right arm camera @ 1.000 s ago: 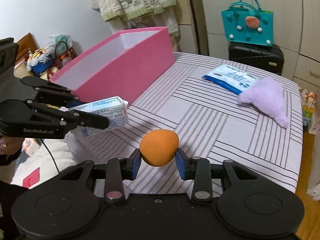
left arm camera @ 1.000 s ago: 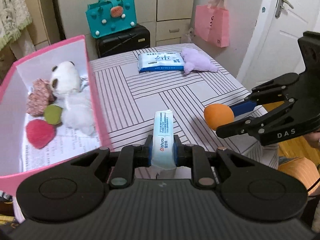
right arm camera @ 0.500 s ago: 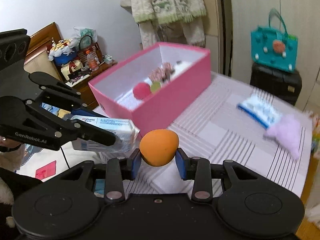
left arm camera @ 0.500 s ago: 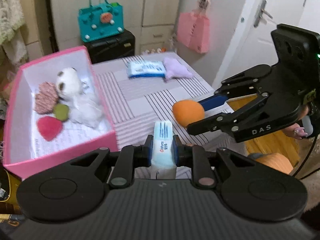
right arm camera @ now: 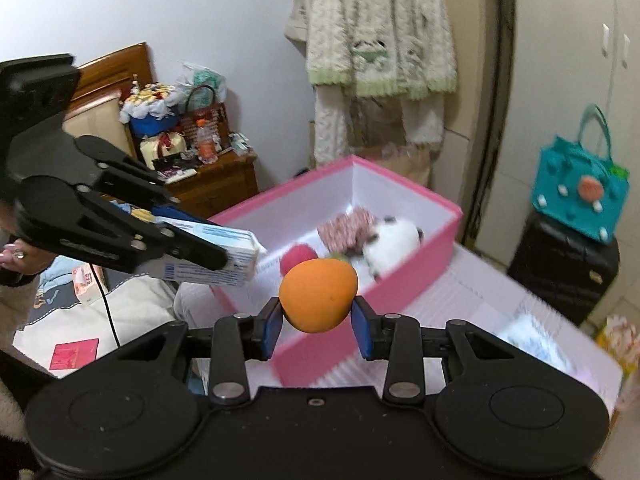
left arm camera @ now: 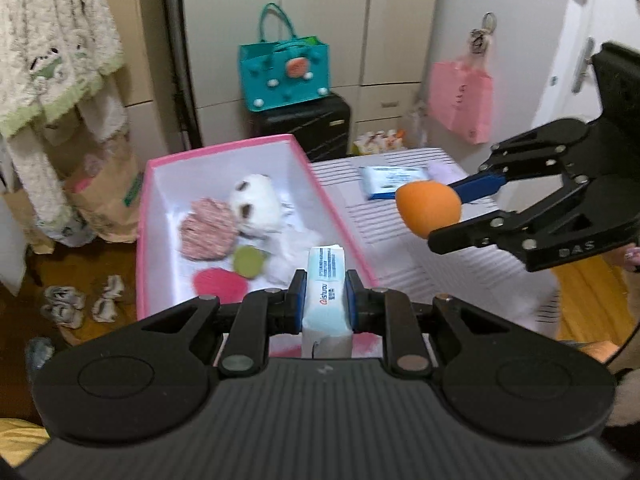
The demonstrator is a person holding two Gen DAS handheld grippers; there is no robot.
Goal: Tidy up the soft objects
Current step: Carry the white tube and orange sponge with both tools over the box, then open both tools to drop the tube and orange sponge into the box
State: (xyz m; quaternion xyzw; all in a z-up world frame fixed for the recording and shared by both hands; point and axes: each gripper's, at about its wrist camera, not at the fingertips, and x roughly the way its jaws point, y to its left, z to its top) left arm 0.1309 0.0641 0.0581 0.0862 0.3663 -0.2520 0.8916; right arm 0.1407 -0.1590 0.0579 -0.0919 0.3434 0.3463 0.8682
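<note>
Clamping a white-and-blue tissue pack [left arm camera: 326,292] printed "Qishurou", the left gripper [left arm camera: 325,298] hung above the near end of the pink cardboard box [left arm camera: 344,216]. "DAS" showed on the right gripper [right arm camera: 318,326], shut around an orange foam ball [right arm camera: 318,296]. Only the left view caught the blue wipes packet [left arm camera: 390,182] on the striped table [left arm camera: 440,256].

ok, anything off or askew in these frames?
Nothing damaged or spilled. The left claw grips the tissue pack at one end, so most of it sticks out forward. The right claw holds the orange ball. Toys lie loosely jumbled in the pink box; a wipes pack is on the table.
</note>
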